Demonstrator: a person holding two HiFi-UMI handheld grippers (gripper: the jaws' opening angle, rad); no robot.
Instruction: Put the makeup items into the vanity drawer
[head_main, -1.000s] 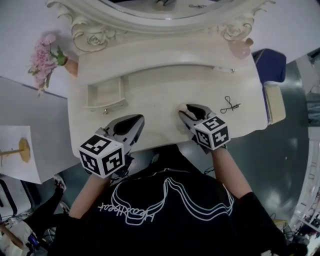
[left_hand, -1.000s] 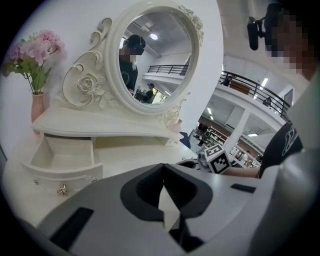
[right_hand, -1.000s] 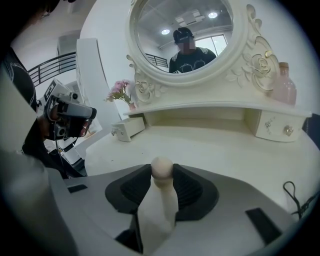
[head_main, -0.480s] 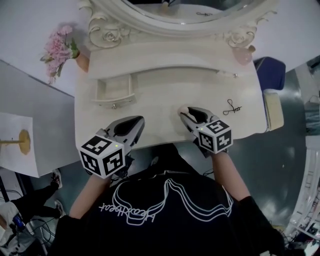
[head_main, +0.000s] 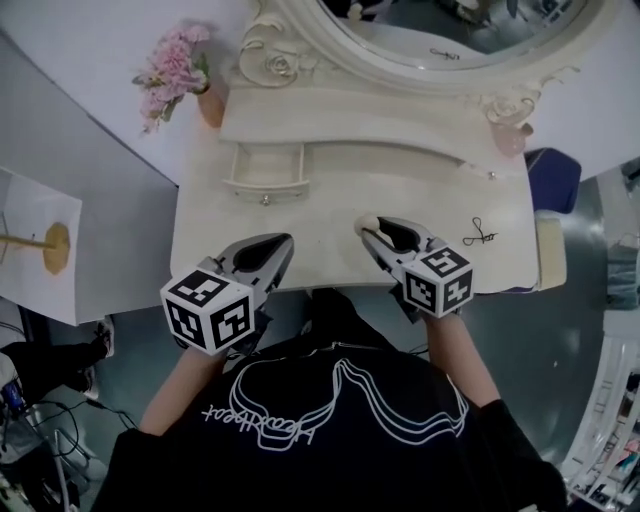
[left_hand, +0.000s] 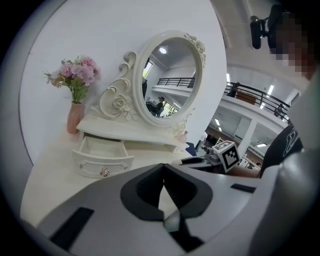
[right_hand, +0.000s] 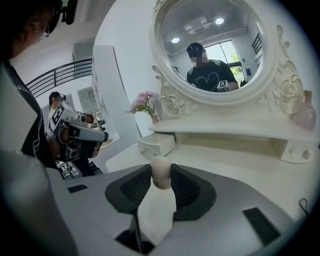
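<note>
Right gripper clamps makeup item mid-body, right of drawer; likely light, slick. Left gripper closed, empty.

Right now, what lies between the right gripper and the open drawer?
Nothing: the head view shows only bare tabletop between the right gripper, which holds a small bottle, and the open drawer.

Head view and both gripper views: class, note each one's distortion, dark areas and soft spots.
Head view: the wide lens bows the edges of the vanity table; the light is even. Left gripper view: a black ring frames it; the shut left gripper up close is soft. Right gripper view: same dark ring; lamps glint in the mirror; the beige-tipped makeup item in the right gripper is blurred.
</note>
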